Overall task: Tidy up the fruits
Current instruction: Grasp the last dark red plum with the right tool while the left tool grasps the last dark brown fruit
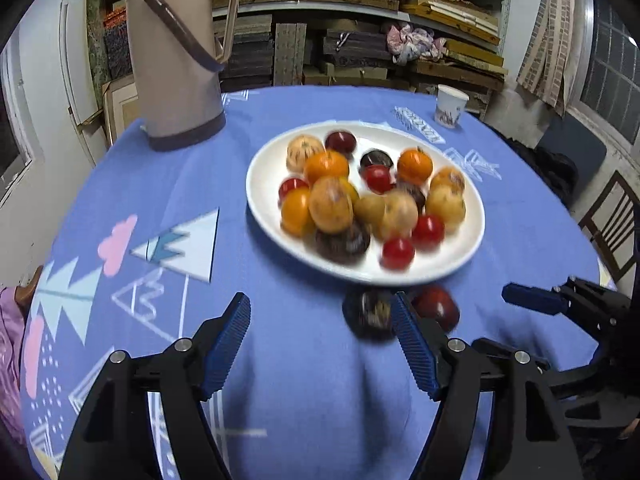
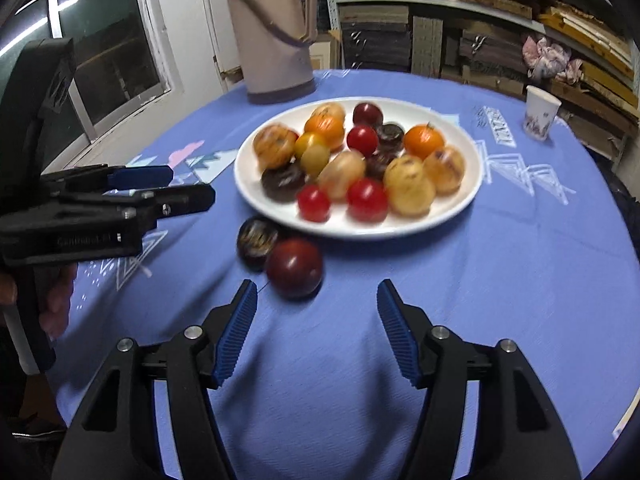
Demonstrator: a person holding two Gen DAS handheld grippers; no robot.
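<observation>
A white plate (image 1: 460, 256) (image 2: 472, 184) in the middle of the blue tablecloth holds several fruits: orange, yellow, red and dark ones. Two loose fruits lie on the cloth by its near rim: a dark speckled fruit (image 1: 366, 314) (image 2: 256, 242) and a dark red plum (image 1: 438, 306) (image 2: 294, 268). My left gripper (image 1: 320, 304) is open and empty; its right finger overlaps both loose fruits in the left wrist view. My right gripper (image 2: 317, 292) is open and empty, with the plum just beyond its left fingertip. Each gripper shows in the other's view: the right gripper (image 1: 536, 300), the left gripper (image 2: 176, 186).
A tall beige thermos jug (image 1: 176, 60) (image 2: 276, 32) stands at the far left of the table. A paper cup (image 1: 450, 106) (image 2: 540, 114) sits at the far right. Shelves stacked with boards rise behind, and a wooden chair (image 1: 612, 228) stands at the right.
</observation>
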